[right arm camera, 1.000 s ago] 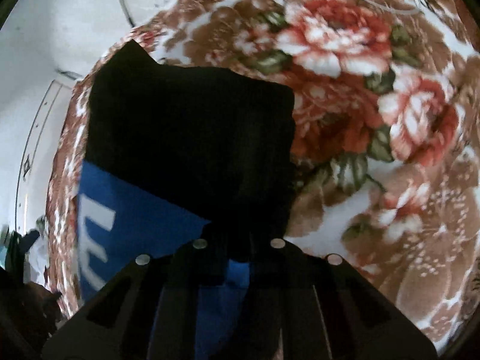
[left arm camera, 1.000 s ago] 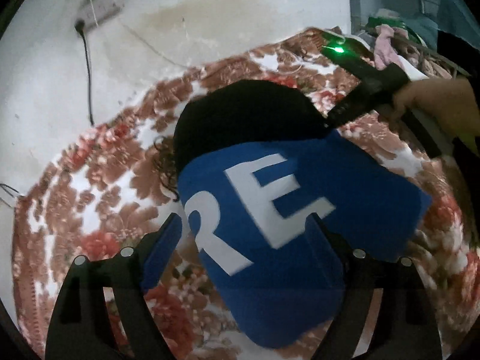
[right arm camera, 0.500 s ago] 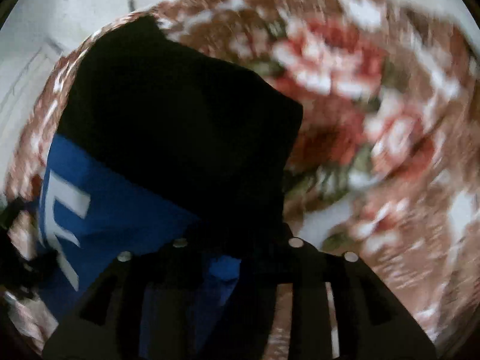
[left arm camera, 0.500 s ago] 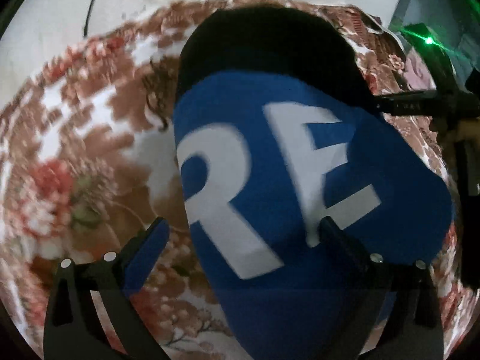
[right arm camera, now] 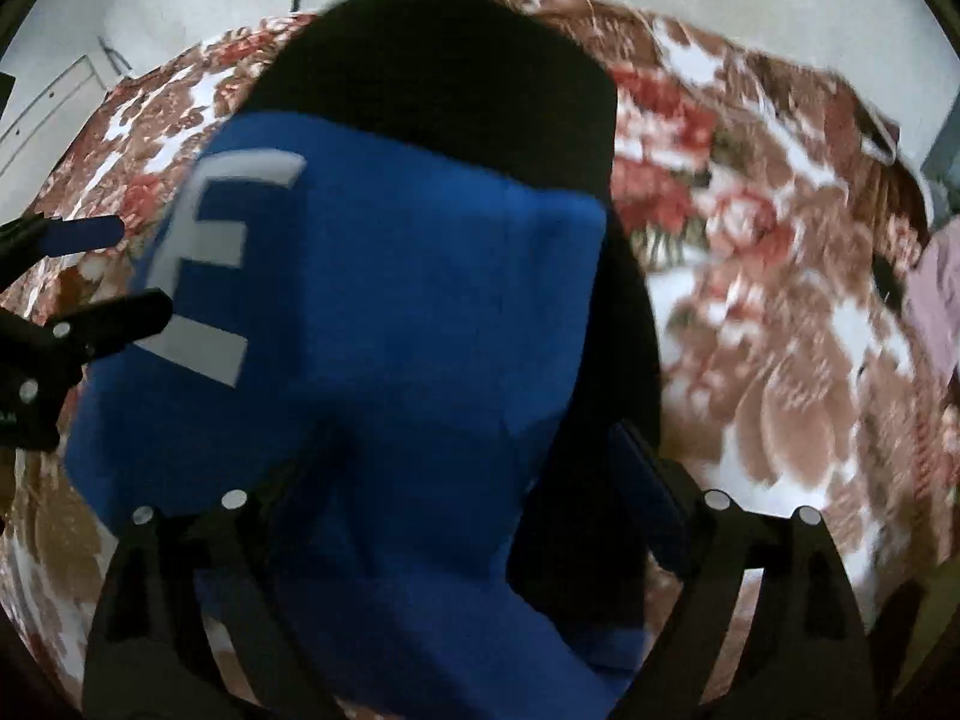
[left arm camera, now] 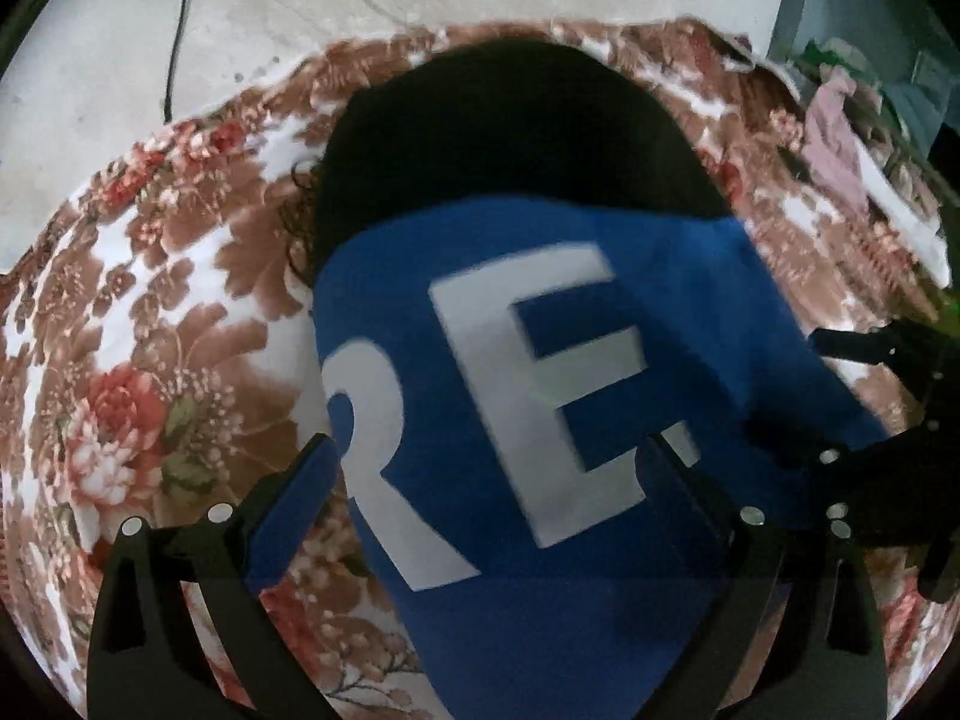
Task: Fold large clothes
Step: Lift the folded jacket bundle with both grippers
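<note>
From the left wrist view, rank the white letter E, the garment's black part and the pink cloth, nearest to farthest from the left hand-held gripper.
1. White letter E: on the blue panel, just ahead of the left hand-held gripper, between its fingers.
2. Black part: beyond the blue panel, centre.
3. Pink cloth: far upper right, at the floral blanket's edge.
</note>
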Motion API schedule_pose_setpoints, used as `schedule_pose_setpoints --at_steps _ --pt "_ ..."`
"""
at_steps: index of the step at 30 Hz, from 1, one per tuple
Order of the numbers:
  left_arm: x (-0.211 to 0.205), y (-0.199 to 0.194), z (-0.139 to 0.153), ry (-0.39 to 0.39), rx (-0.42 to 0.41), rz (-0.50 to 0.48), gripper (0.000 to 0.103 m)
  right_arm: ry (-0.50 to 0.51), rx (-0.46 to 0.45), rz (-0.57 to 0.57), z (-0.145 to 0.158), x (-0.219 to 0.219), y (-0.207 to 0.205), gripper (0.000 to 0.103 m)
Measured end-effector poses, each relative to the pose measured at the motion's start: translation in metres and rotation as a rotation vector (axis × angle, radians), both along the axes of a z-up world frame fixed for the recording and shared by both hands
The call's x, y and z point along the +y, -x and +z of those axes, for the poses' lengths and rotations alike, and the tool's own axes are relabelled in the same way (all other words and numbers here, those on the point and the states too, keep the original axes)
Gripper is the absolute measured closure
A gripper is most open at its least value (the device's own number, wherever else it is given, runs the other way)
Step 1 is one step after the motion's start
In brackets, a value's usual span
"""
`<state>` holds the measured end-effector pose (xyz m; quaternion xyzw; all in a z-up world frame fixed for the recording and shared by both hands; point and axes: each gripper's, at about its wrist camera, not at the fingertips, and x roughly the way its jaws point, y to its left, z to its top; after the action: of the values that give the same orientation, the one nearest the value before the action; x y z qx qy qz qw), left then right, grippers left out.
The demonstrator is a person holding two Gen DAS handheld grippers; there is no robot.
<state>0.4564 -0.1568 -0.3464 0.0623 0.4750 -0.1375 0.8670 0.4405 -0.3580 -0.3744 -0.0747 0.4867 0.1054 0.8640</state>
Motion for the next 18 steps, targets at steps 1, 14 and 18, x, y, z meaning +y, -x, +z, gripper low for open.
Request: schedule_pose_setpoints --at_steps 1,14,18 --pt "0.003 -0.002 -0.009 -0.006 0.015 0.007 0.005 0.001 -0.002 0.0 -0.002 -0.003 0.0 0.013" --pt "0.065 0.002 -0.01 0.047 0.075 0.08 0.006 -0.113 0.122 -0.08 -0.002 -0.06 0.021 0.009" --pt "0.083 0.008 0.007 0.276 0.105 0.075 0.006 -0.206 0.129 -0.098 0.024 -0.073 0.013 0.005"
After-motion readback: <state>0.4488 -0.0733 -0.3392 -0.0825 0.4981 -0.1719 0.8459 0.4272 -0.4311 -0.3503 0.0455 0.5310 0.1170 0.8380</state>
